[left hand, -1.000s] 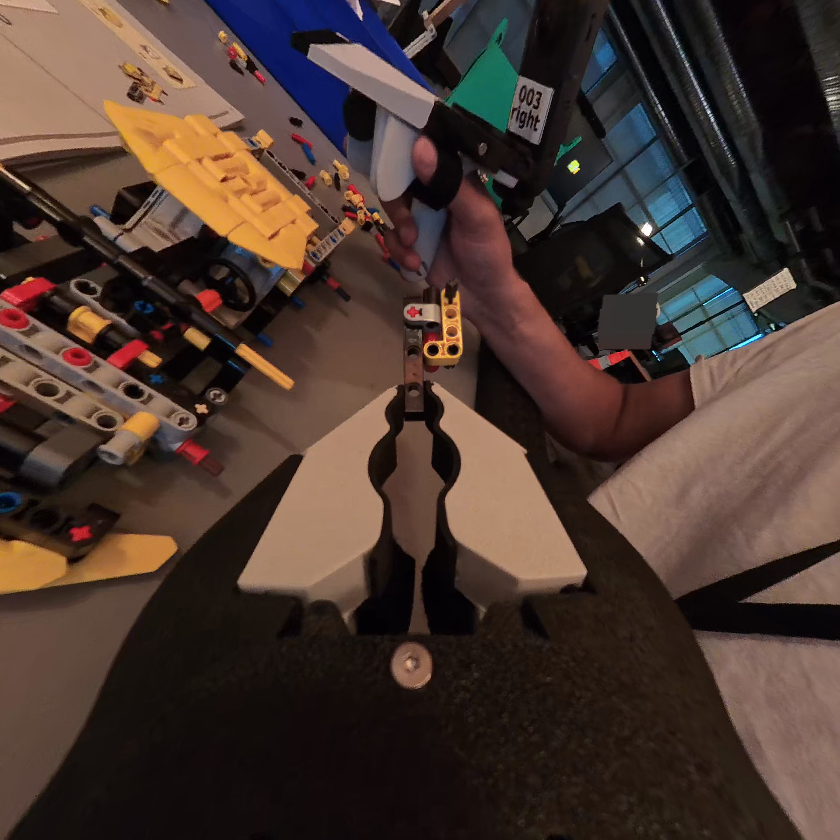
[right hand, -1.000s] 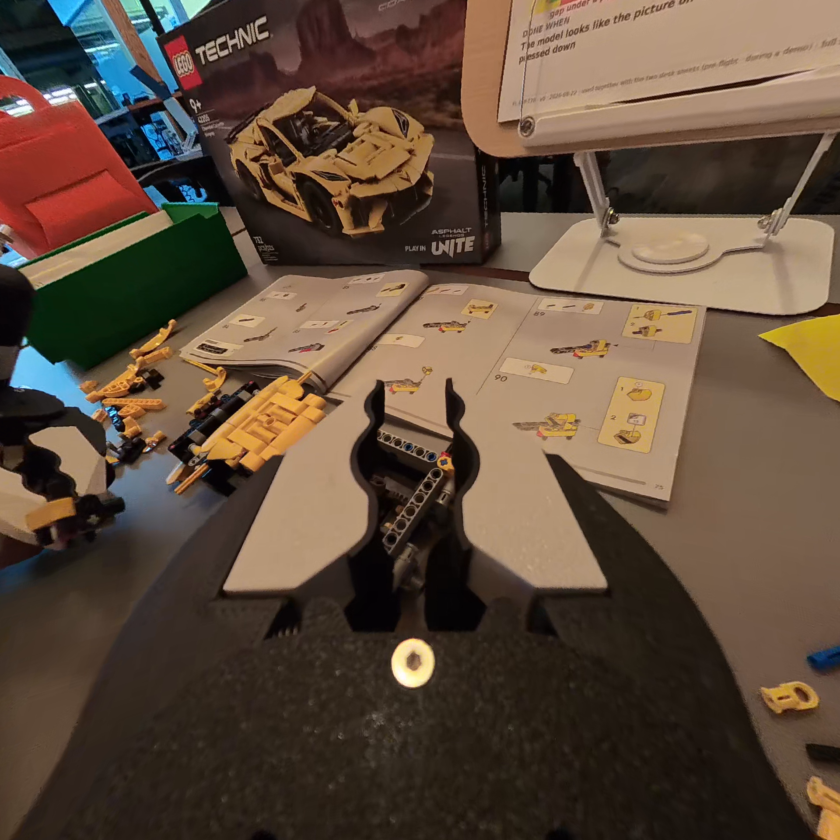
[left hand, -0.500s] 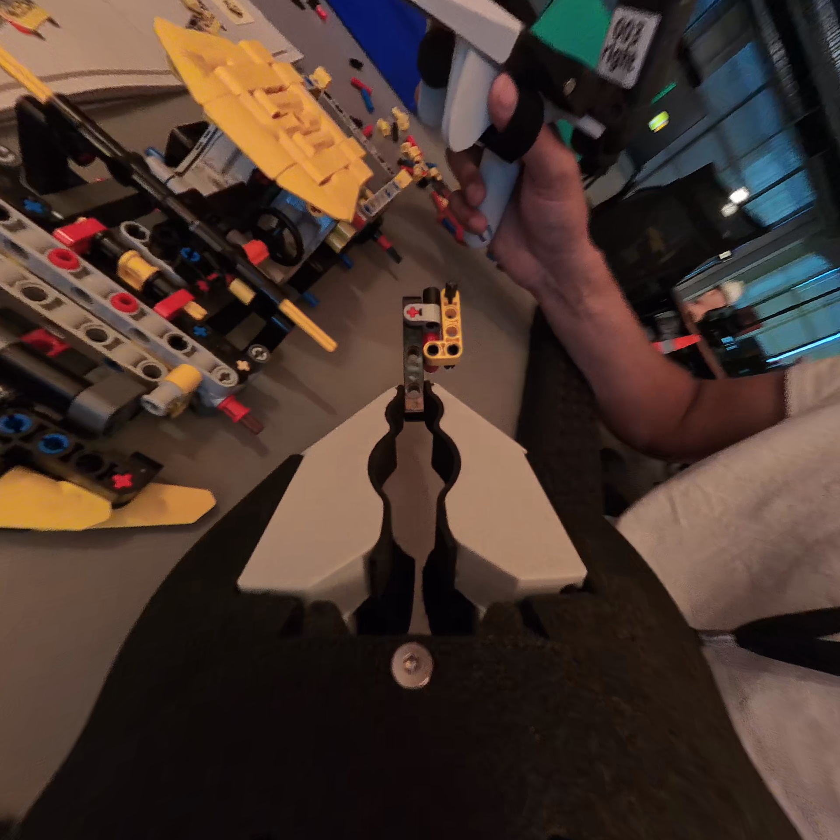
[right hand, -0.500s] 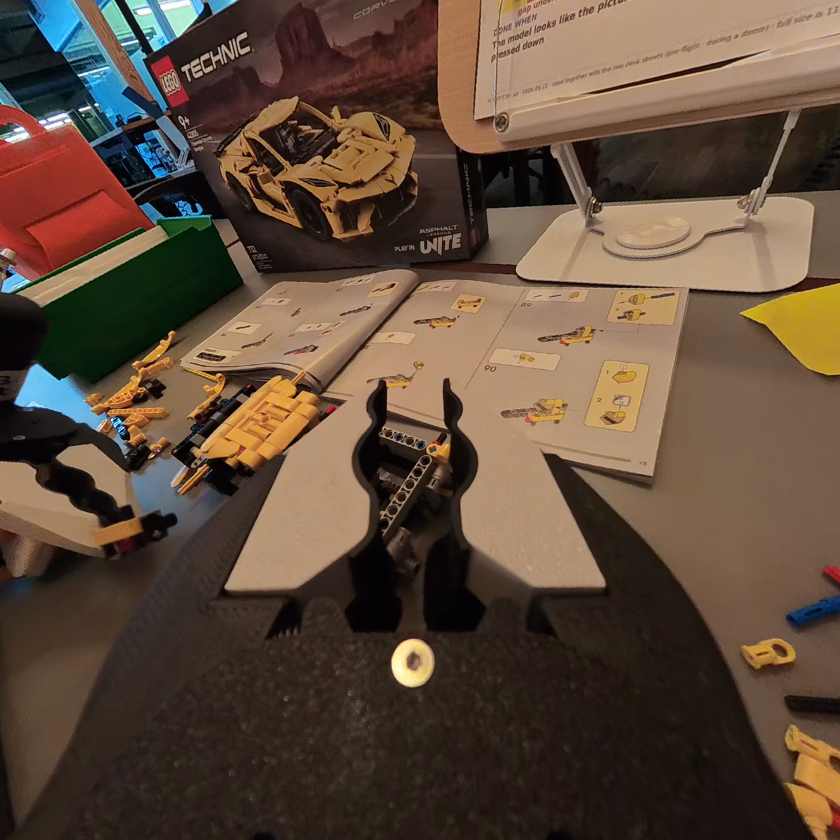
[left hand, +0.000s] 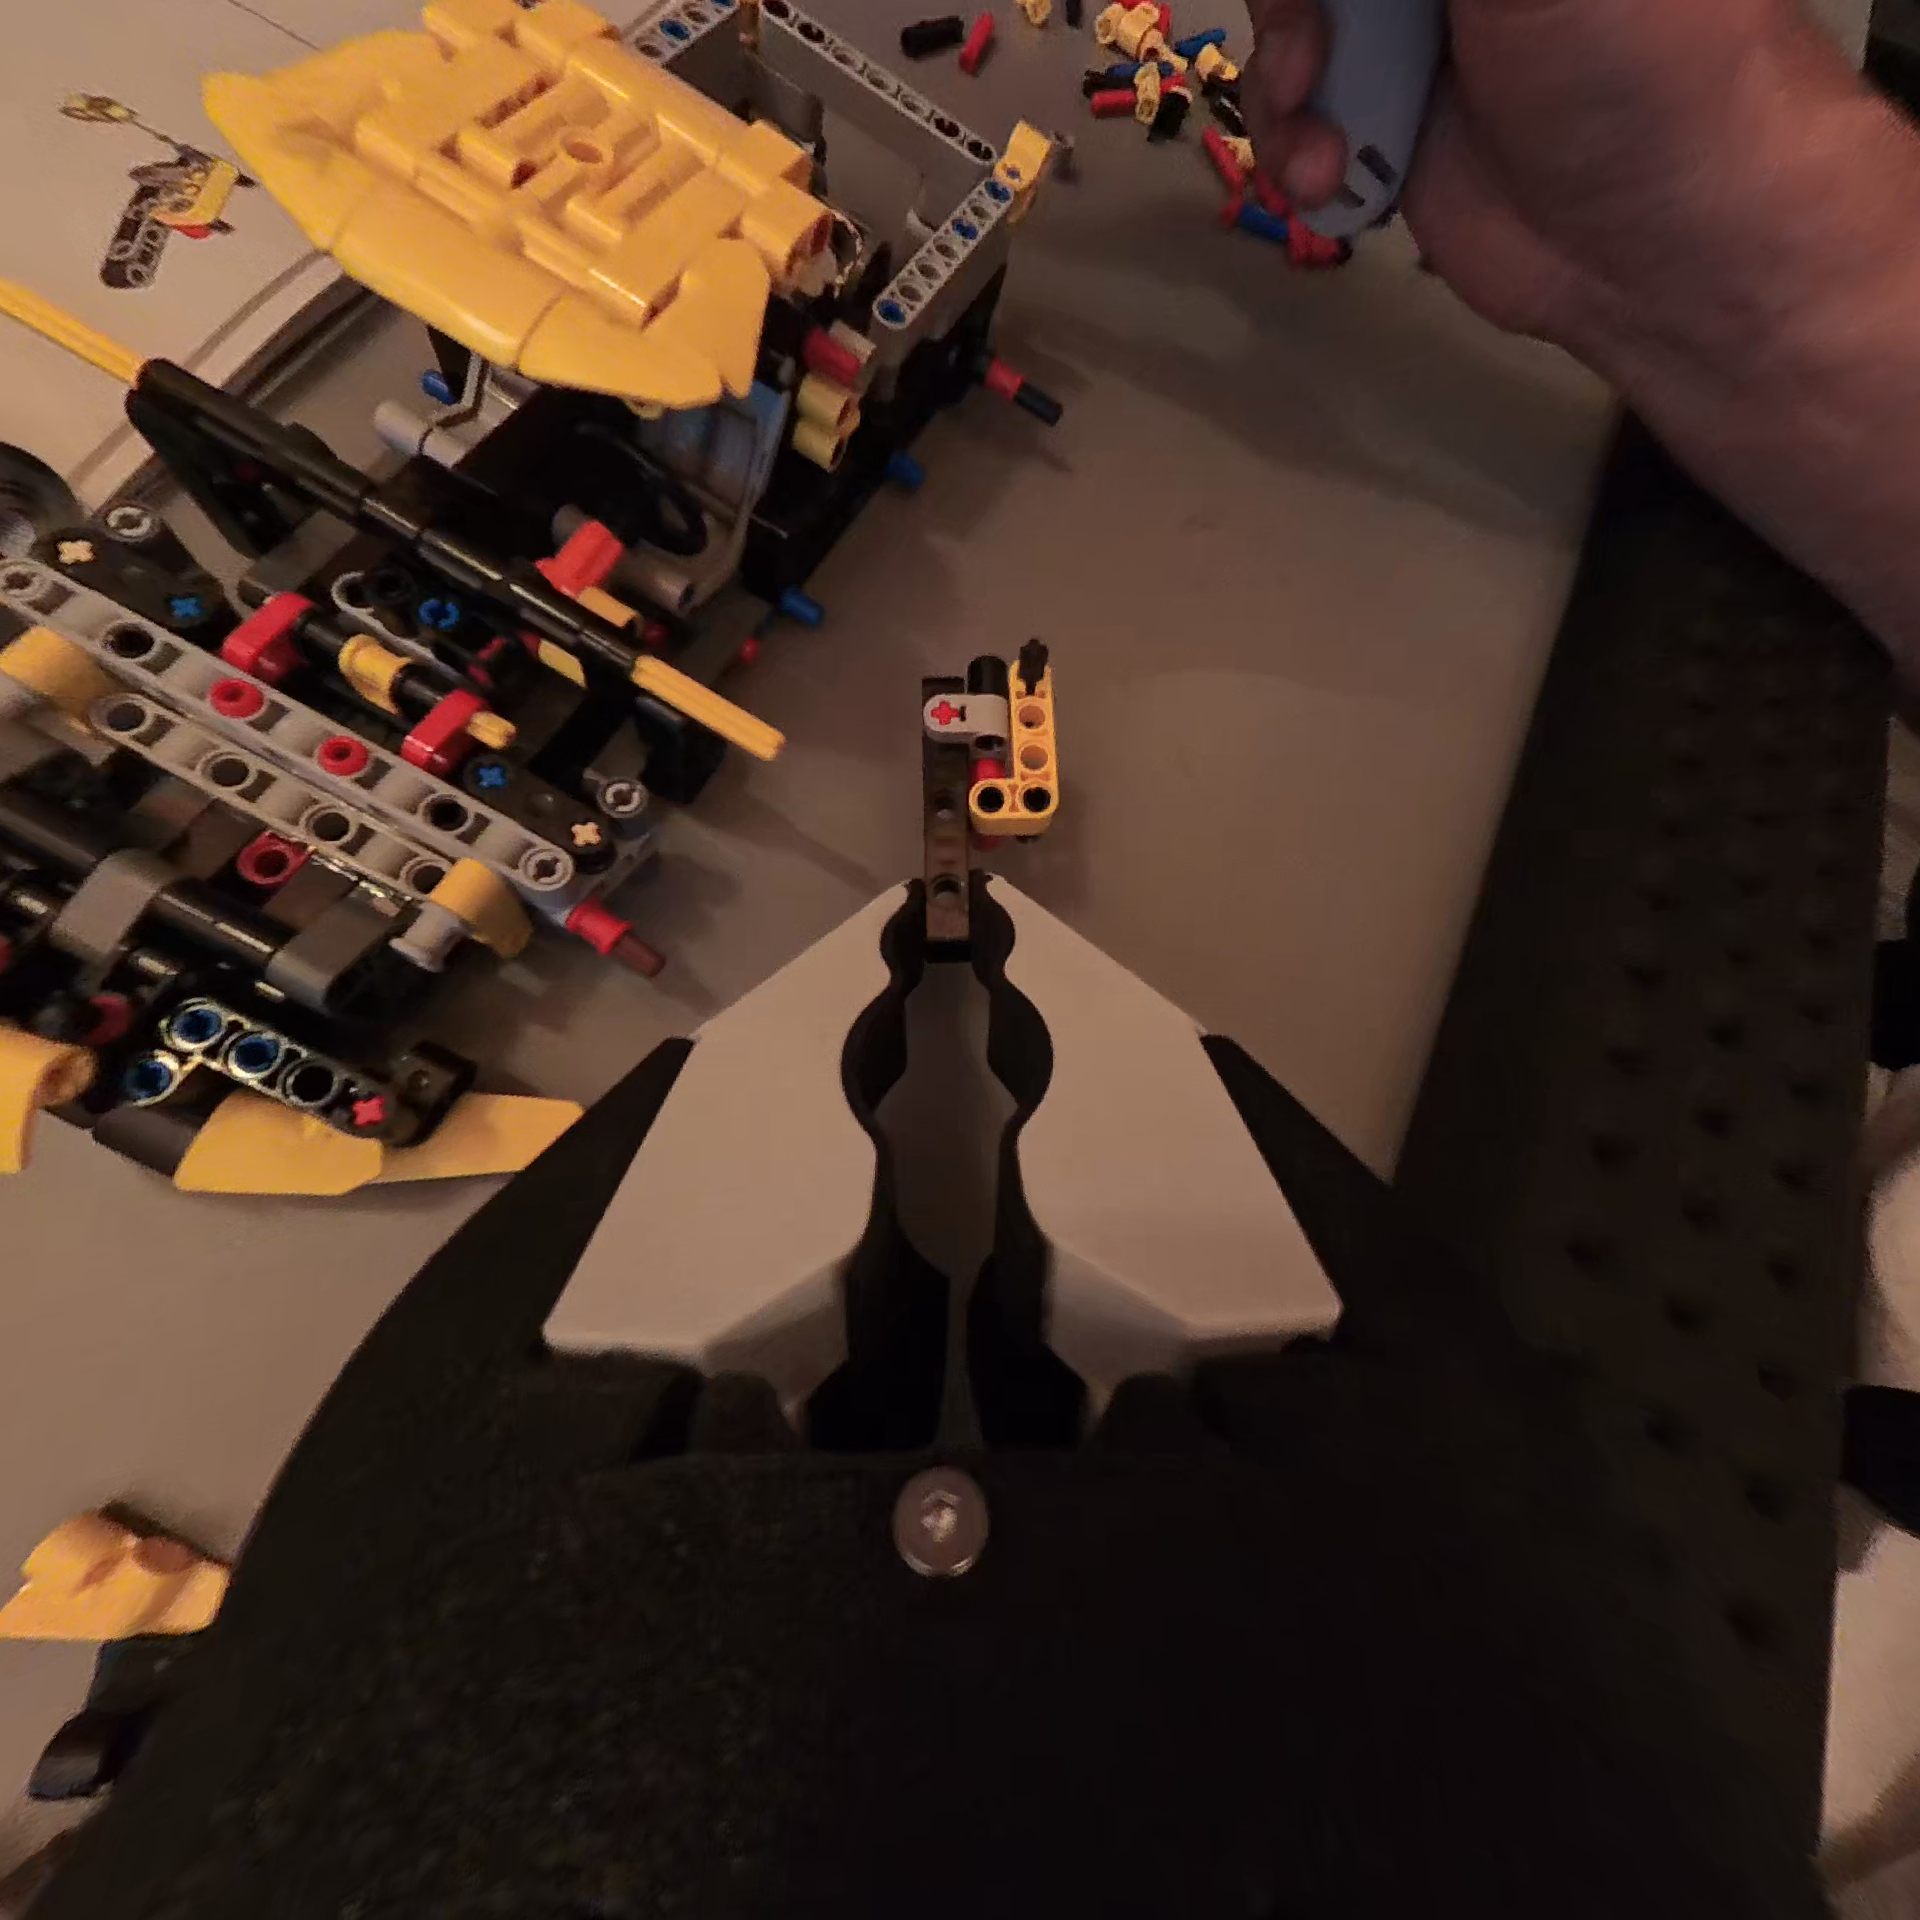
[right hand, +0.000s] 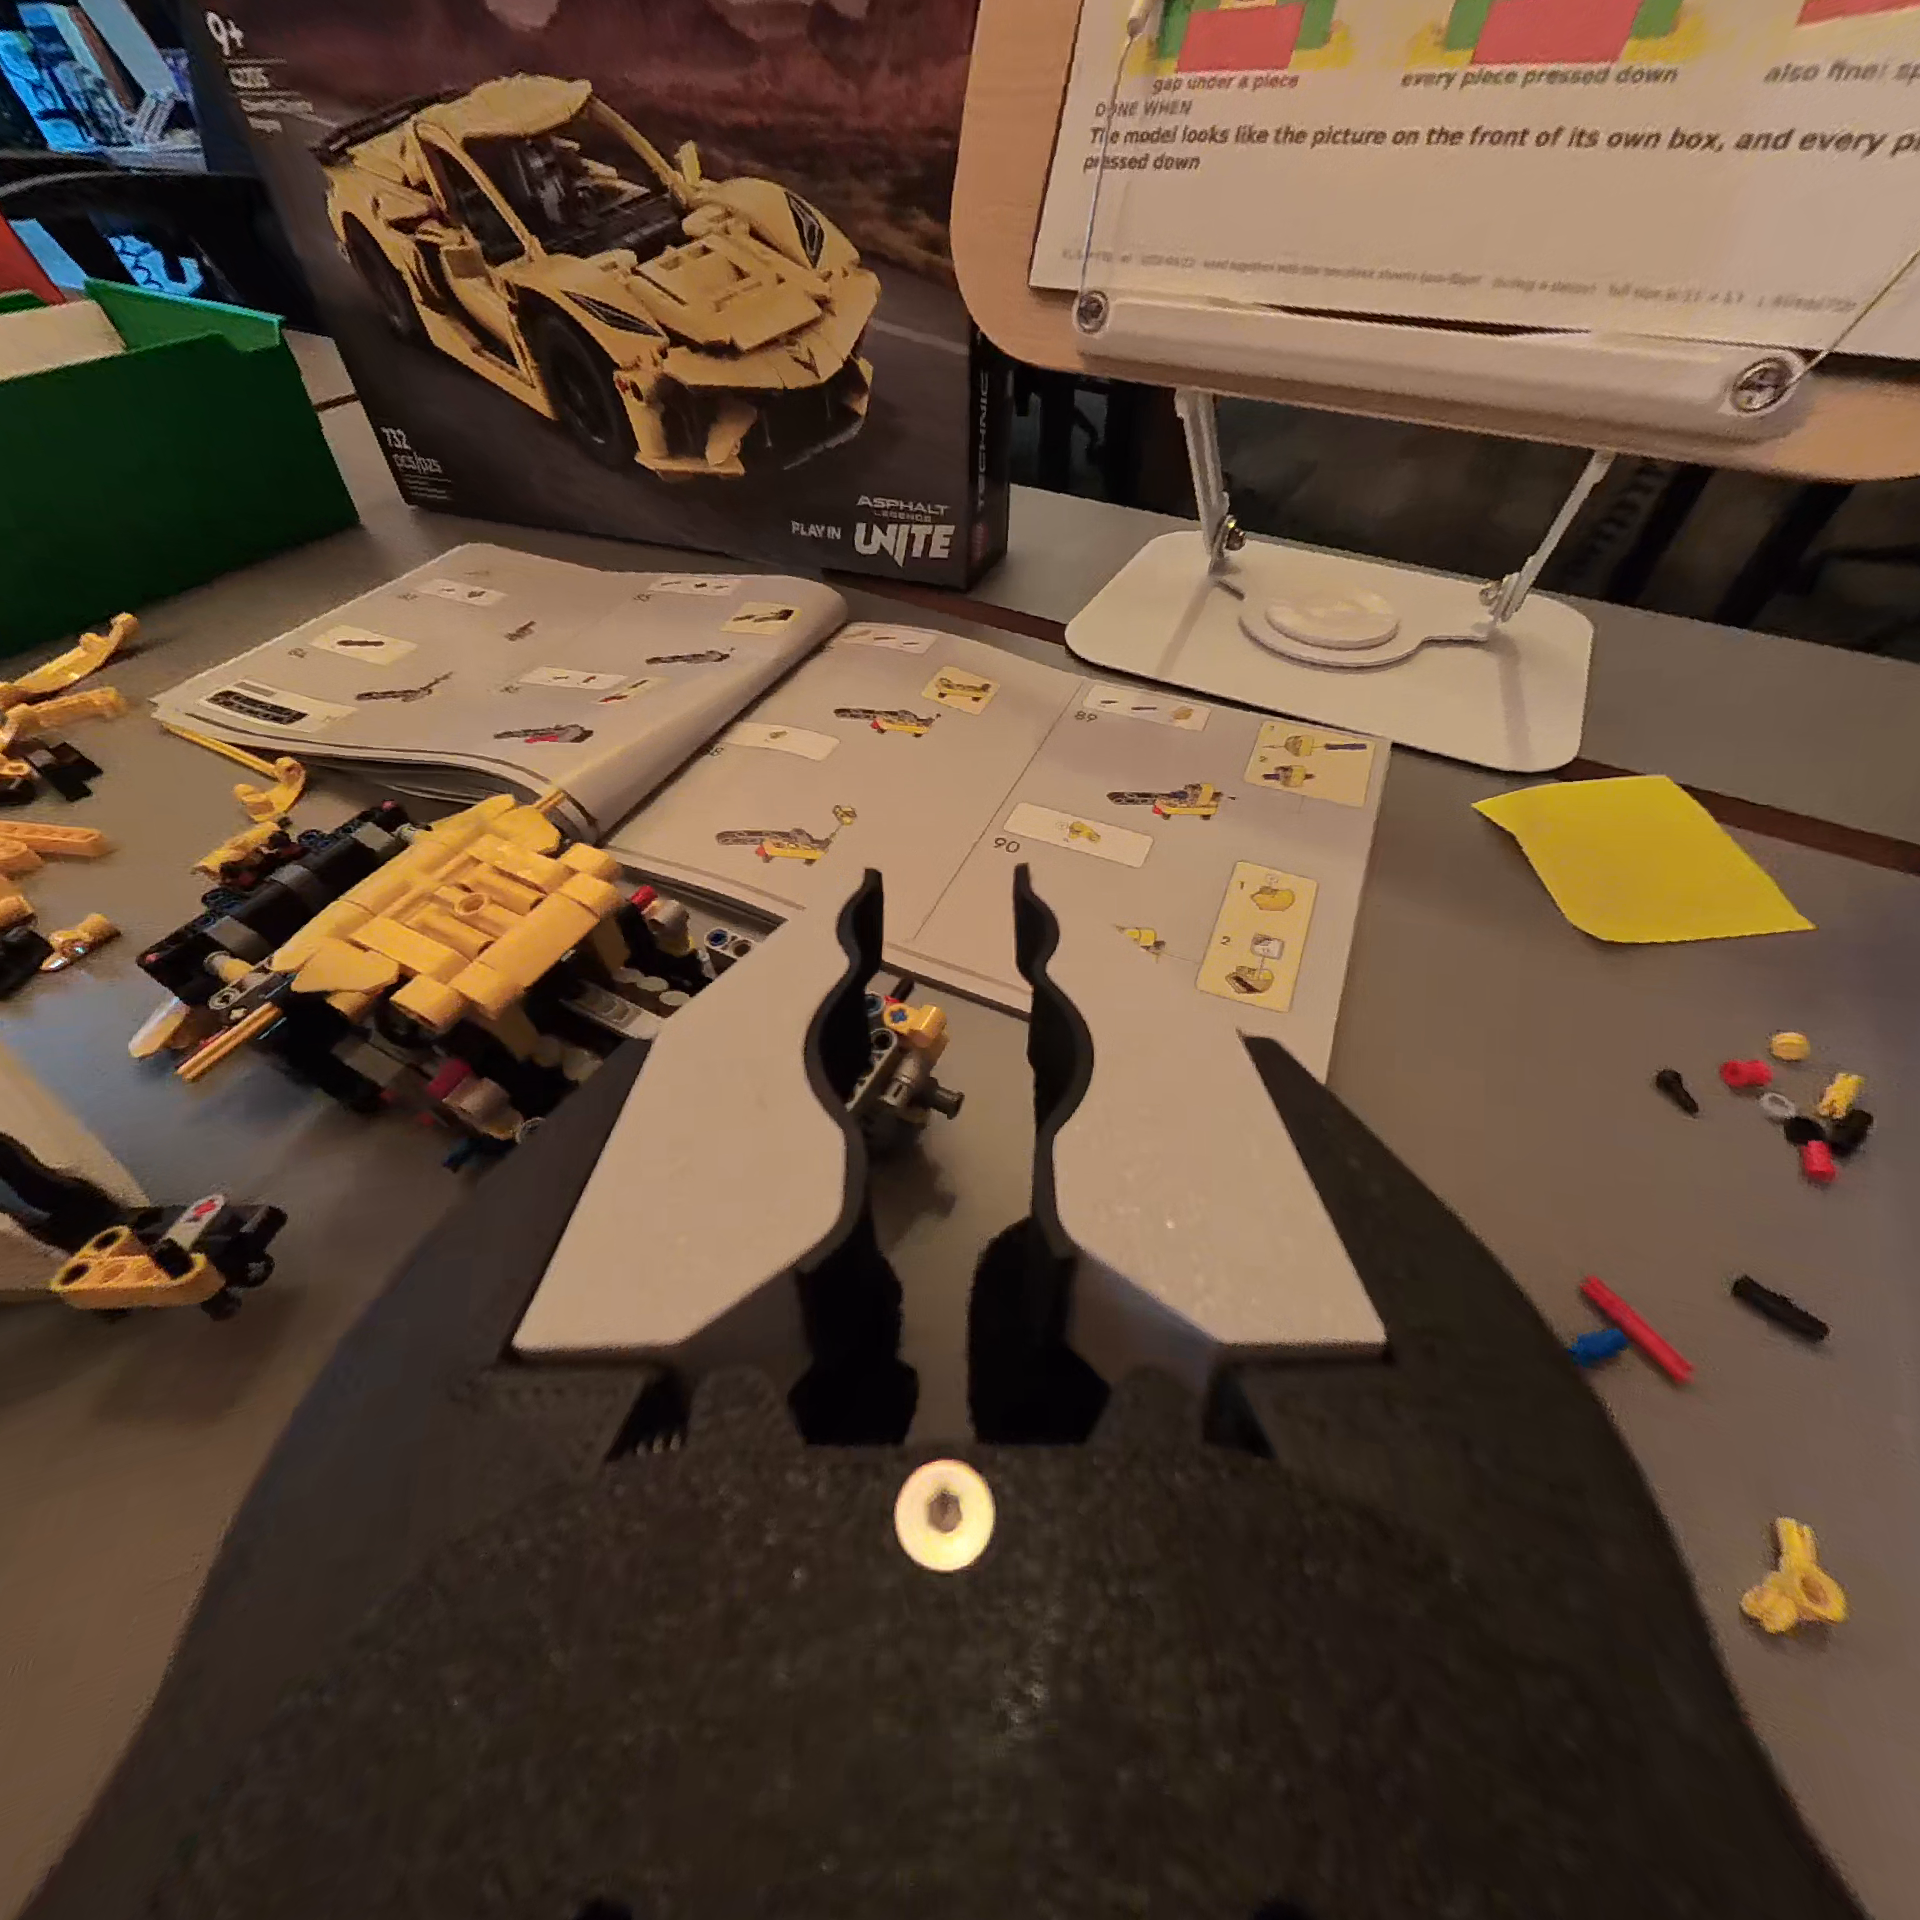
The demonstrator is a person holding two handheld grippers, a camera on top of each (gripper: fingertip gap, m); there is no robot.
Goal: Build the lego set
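Presently the left tongs (left hand: 948, 904) pinch only the tail of a small black-and-yellow sub-assembly (left hand: 987, 758), held above the bench (left hand: 1299, 623); the chassis (left hand: 416, 623) lies at ten o'clock. Right tongs (right hand: 945, 894) gape empty. Such a thin hold (one beam end) could pivot or slip under pressing.
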